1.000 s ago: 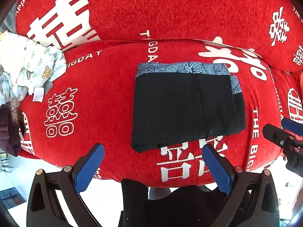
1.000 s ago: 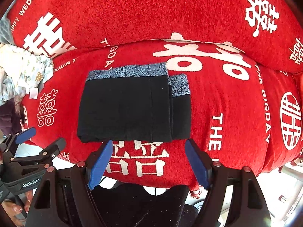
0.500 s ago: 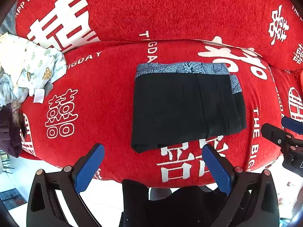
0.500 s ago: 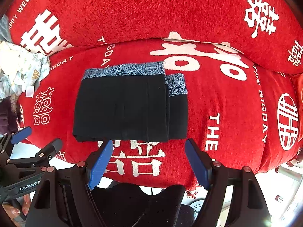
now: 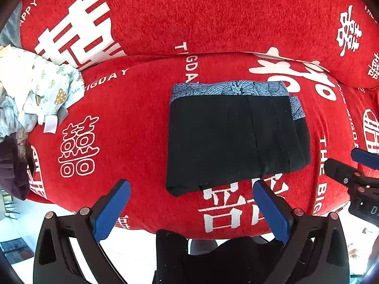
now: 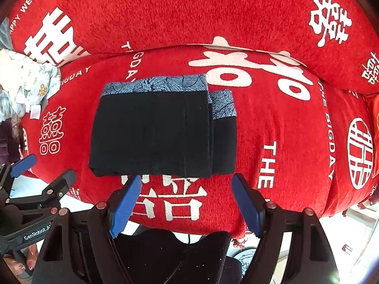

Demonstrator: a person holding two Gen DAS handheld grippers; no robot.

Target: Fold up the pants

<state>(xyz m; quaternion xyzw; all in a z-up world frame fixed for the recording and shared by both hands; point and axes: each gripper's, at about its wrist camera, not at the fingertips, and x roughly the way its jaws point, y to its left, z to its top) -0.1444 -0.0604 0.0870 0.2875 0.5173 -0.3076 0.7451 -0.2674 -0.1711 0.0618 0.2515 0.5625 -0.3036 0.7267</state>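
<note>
The black pants (image 5: 232, 139) with a blue-grey patterned waistband lie folded into a compact rectangle on the red sofa seat; they also show in the right wrist view (image 6: 161, 132). My left gripper (image 5: 189, 189) is open and empty, held off the seat's front edge, just short of the pants' near edge. My right gripper (image 6: 187, 182) is open and empty, close to the pants' near edge. The right gripper shows at the right edge of the left wrist view (image 5: 350, 168); the left gripper shows at the left edge of the right wrist view (image 6: 40, 172).
The sofa (image 5: 132, 127) is covered in red cloth with white characters, with a back cushion (image 6: 189, 11) behind. A heap of pale printed clothes (image 5: 35, 92) and a dark garment (image 5: 11, 165) lie at the seat's left end. Floor shows below the front edge.
Both grippers have stayed open. The right gripper has shifted slightly, so the pants sit a little further left and lower in its view. The pants have not moved.
</note>
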